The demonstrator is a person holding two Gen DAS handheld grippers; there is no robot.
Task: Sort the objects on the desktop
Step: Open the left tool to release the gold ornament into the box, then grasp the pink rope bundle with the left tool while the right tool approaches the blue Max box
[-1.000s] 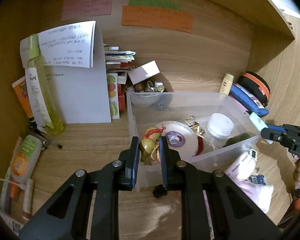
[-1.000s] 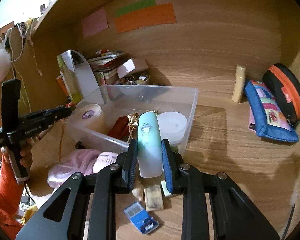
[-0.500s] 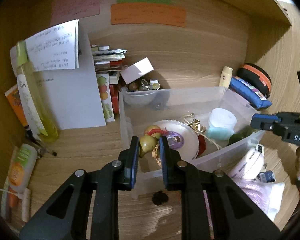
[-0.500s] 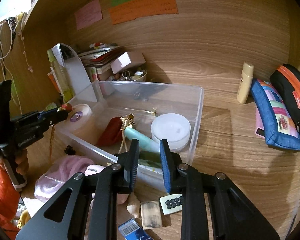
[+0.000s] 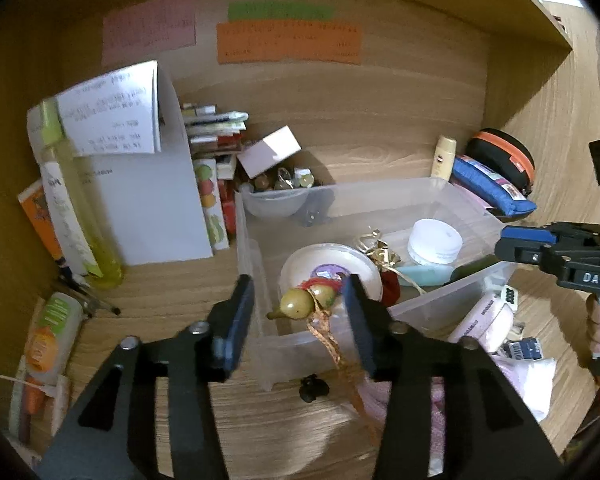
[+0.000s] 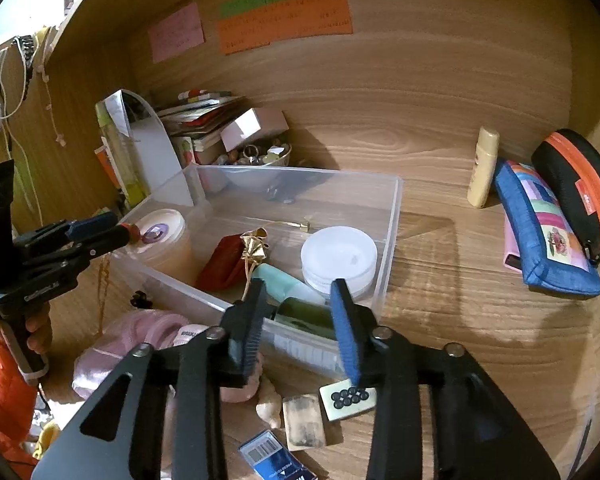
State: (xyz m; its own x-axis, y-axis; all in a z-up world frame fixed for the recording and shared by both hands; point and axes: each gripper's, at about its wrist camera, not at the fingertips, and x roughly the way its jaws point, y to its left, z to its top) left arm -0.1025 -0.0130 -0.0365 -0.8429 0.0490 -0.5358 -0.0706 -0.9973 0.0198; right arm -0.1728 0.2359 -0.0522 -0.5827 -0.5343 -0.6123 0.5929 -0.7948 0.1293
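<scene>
Left wrist view: the left gripper (image 5: 300, 312) is opening its jaws, and the gourd charm (image 5: 306, 303) hangs between them, touching neither pad, above the bin (image 5: 428, 190) at its 7 o'clock corner. This looks like the drop step. Right gripper (image 6: 296, 320) jaws are opening on nothing, above the bin's 5 o'clock edge. Next, each should back off and pick a loose item. Inside the bin: one white jar (image 6: 339, 258), one teal tube (image 6: 282, 280), one red pouch (image 6: 224, 262).

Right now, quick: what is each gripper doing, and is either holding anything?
Left gripper: opening, the gourd charm loose between its fingers, over the clear bin.
Right gripper: opening, holding nothing.
</scene>
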